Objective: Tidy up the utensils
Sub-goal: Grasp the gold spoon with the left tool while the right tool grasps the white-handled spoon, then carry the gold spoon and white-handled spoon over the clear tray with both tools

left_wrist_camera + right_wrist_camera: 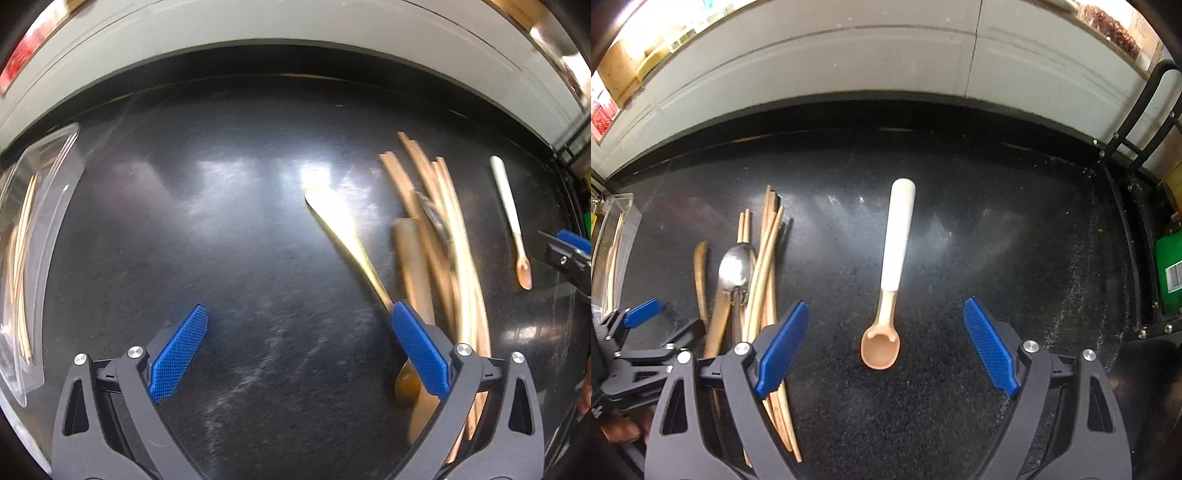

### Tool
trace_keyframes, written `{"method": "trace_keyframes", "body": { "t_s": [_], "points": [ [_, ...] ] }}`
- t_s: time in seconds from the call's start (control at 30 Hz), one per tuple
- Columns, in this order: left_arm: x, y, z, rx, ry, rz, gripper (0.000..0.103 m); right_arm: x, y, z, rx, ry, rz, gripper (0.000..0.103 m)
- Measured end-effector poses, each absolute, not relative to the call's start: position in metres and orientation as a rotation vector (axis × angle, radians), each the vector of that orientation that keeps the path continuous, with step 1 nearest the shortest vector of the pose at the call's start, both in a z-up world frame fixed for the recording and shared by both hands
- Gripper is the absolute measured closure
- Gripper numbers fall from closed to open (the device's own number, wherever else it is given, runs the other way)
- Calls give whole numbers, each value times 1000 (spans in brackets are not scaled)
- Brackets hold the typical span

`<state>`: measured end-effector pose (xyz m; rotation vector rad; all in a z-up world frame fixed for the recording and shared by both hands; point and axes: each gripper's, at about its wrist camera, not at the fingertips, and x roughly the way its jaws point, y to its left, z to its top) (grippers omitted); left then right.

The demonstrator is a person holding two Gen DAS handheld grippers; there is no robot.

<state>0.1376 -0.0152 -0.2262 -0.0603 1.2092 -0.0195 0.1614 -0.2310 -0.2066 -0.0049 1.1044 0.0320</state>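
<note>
No readable writing, only a barcode on the green package (1171, 269) at the right edge of your right wrist view; the clear plastic tray (55, 177) at far left of the left view holds a few wooden sticks. Your right gripper (886, 347) is spread wide, empty, framing the white-handled silicone spoon (892, 273) lying alone at centre on the black tabletop (997, 240). Your left gripper (295, 350) is wide, empty, with the chopstick-and-spoon pile (432, 236) by its right finger.
</note>
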Motion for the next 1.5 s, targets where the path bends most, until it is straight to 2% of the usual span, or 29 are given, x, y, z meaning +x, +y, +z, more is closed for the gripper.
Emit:
{"method": "trace_keyframes", "body": {
  "t_s": [0.3,0.7,0.77,0.83,0.87,0.97,1.03,1.07,1.17,1.2,1.23,1.27,1.33,1.5],
  "points": [
    [139,-23,-224,-68,1217,-44,6,174,-224,-231,-34,1132,15,20],
    [156,-31,-221,-81,1251,14,8,169,-227,-229,-41,1136,3,20],
    [152,-38,-218,-59,1245,12,15,170,-225,-231,-51,1135,4,20],
    [146,-47,-213,-27,1237,5,29,171,-223,-234,-59,1136,5,20],
    [143,-52,-212,-15,1235,-5,30,171,-222,-236,-62,1135,6,20],
    [134,-59,-208,-22,1212,-29,49,171,-219,-242,-67,1131,11,20],
    [130,-60,-204,-48,1192,-57,80,167,-219,-245,-48,1123,20,20],
    [129,-59,-202,-55,1188,-65,84,164,-218,-247,-41,1118,22,20],
    [132,-47,-205,-128,1176,-95,95,157,-217,-250,-37,1097,31,30],
    [138,-42,-210,-158,1178,-110,98,153,-216,-249,-36,1090,32,46],
    [139,-39,-210,-159,1178,-114,99,152,-215,-247,-35,1080,37,72],
    [139,-37,-208,-154,1177,-116,99,152,-216,-244,-26,1080,36,84],
    [141,-29,-204,-180,1171,-143,100,154,-221,-244,31,1100,40,91],
    [134,-18,-170,-115,1079,-176,103,146,-225,-237,73,1098,47,92]
  ]
}}
